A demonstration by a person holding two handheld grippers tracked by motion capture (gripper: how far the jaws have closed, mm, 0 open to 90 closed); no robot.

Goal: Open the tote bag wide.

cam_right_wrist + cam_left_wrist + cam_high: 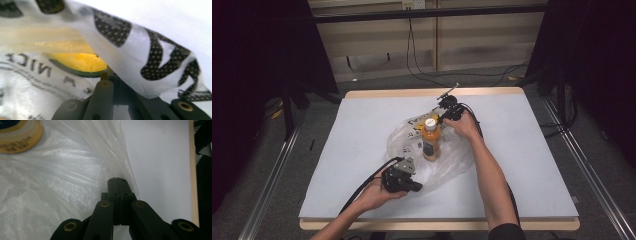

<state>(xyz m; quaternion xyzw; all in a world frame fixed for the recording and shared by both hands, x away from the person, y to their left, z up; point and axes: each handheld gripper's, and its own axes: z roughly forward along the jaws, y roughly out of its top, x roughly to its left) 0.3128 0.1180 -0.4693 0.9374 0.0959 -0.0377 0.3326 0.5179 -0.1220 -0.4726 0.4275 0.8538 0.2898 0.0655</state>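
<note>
Left tongs (116,179) clamped on plastic bag (62,182), right tongs' (110,75) grip hidden under bag, bottle (431,140) inside.

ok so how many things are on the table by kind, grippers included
clear plastic bag: 1
orange drink bottle with a white cap: 1
handheld grippers: 2, left gripper and right gripper
total: 4
</note>
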